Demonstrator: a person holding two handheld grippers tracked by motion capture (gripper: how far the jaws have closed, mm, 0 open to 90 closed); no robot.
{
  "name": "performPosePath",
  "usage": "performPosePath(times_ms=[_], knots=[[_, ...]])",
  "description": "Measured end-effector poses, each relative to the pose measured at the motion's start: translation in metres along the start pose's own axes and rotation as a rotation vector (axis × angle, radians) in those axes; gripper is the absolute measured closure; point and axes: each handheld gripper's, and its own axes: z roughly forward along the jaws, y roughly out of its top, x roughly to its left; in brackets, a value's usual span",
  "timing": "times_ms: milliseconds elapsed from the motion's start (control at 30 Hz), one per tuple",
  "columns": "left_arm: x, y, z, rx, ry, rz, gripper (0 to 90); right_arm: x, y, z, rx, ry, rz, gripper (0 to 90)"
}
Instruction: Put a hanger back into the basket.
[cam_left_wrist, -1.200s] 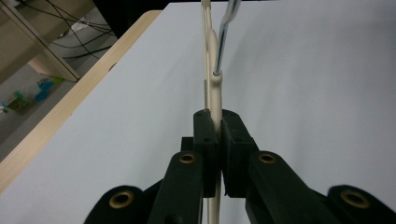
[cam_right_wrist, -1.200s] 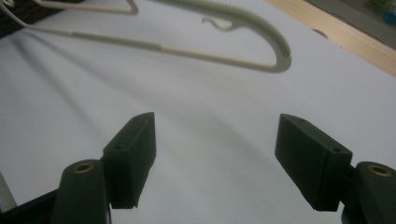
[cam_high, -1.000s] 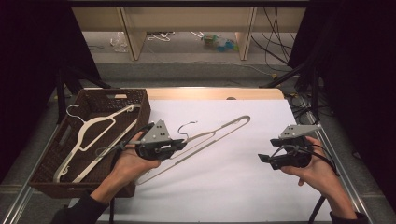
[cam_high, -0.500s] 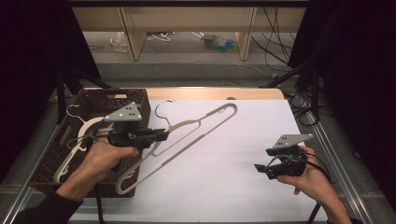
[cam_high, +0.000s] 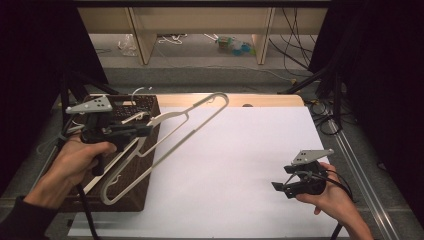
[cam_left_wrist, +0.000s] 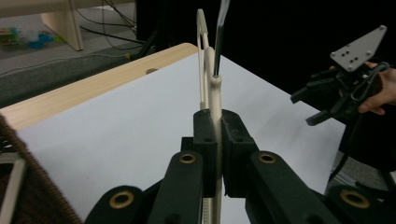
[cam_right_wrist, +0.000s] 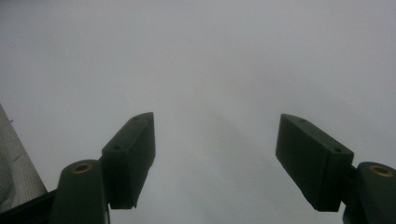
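A cream plastic hanger (cam_high: 170, 130) with a metal hook hangs in the air, slanting from the basket's near corner up toward the table's far edge. My left gripper (cam_high: 137, 131) is shut on its neck above the basket. In the left gripper view the hanger (cam_left_wrist: 214, 91) stands edge-on, pinched between the two black pads (cam_left_wrist: 205, 133). My right gripper (cam_high: 281, 188) hovers low over the white sheet at the near right, open with nothing between its jaws. The right gripper view looks down on the sheet past that gripper (cam_right_wrist: 215, 158). The same right gripper (cam_left_wrist: 322, 105) appears far off in the left gripper view.
A dark wicker basket (cam_high: 145, 107) stands at the table's left side with another pale hanger (cam_high: 131, 119) in it. A white sheet (cam_high: 240, 165) covers the wooden table (cam_high: 270, 100). Shelving legs and cables lie on the floor beyond.
My left hand has carried the hanger leftward and upward, from over the sheet to over the basket. The right gripper has drifted slightly toward the near edge, still open.
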Motion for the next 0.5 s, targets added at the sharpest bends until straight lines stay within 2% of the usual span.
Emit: performPosePath(times_ms=[33,133,167,233,267,300,367,400,500], knots=[[0.006,0.001,-0.005,0.002,0.011,-0.006,86.0,0.000,-0.001,-0.001,-0.004,0.002,0.010,29.6],[0.012,0.003,-0.010,0.002,0.018,-0.014,85.9,-0.001,-0.003,-0.001,-0.007,-0.001,0.006,29.6],[0.018,0.005,-0.015,-0.003,0.023,-0.032,85.9,0.000,-0.004,-0.003,0.006,0.007,0.030,29.6],[0.021,0.006,-0.018,0.008,0.032,-0.036,85.9,-0.001,-0.005,-0.002,-0.003,0.000,0.012,29.6],[0.025,0.006,-0.021,0.007,0.036,-0.039,85.9,-0.001,-0.005,-0.003,0.002,0.005,0.029,29.6],[0.031,0.006,-0.026,0.002,0.053,-0.053,85.9,-0.001,-0.006,-0.004,0.012,0.009,0.029,29.6],[0.038,0.005,-0.031,-0.006,0.061,-0.067,86.0,-0.001,-0.007,-0.004,0.016,0.014,0.040,29.6],[0.038,0.005,-0.031,-0.006,0.061,-0.067,85.9,-0.001,-0.007,-0.004,0.016,0.014,0.040,29.6],[0.050,0.003,-0.037,-0.017,0.084,-0.085,85.9,-0.001,-0.008,-0.004,0.003,0.004,0.046,29.6]])
